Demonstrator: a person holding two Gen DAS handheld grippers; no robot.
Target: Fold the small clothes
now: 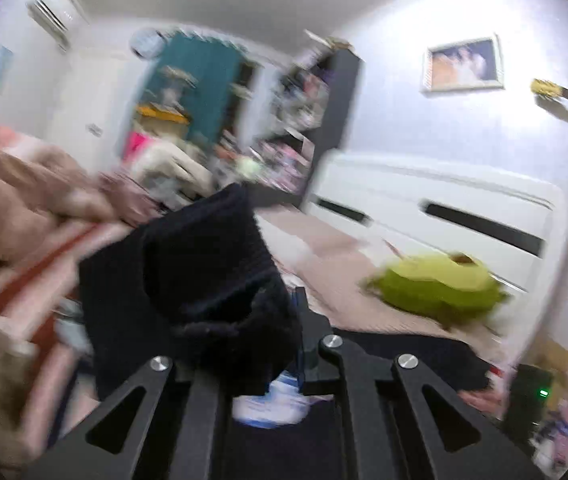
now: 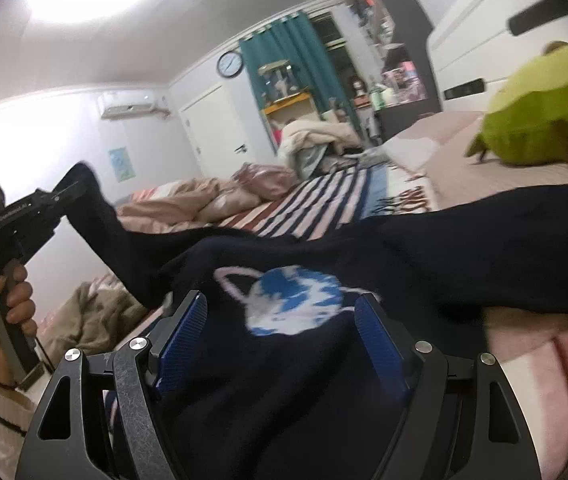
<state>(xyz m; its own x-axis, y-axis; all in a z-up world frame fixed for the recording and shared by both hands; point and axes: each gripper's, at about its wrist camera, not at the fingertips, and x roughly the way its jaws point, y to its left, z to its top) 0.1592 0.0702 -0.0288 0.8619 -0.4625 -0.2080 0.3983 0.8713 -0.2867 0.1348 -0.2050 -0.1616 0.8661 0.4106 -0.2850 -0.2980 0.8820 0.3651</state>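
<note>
A dark navy sweater (image 2: 404, 248) with a blue and white planet motif (image 2: 292, 300) is spread across the bed. My left gripper (image 2: 67, 196), held in a hand (image 2: 7, 304), is raised at the left and shut on one sleeve (image 2: 99, 220), which stretches up from the sweater's body. In the left wrist view that sleeve (image 1: 195, 264) bunches over the left gripper (image 1: 279, 312) and hides its fingertips. My right gripper (image 2: 281, 340) is open low over the sweater's body. Its blue pads (image 2: 181, 340) stand on either side of the planet motif without pressing on the fabric.
A green plush cushion (image 2: 544, 112) lies on the pink sheet (image 2: 464, 172) near the white headboard (image 1: 444, 208). A striped blanket (image 2: 324, 200) and crumpled beige bedding (image 2: 187, 204) lie beyond the sweater. Shelves and a teal curtain (image 2: 296, 64) stand at the far wall.
</note>
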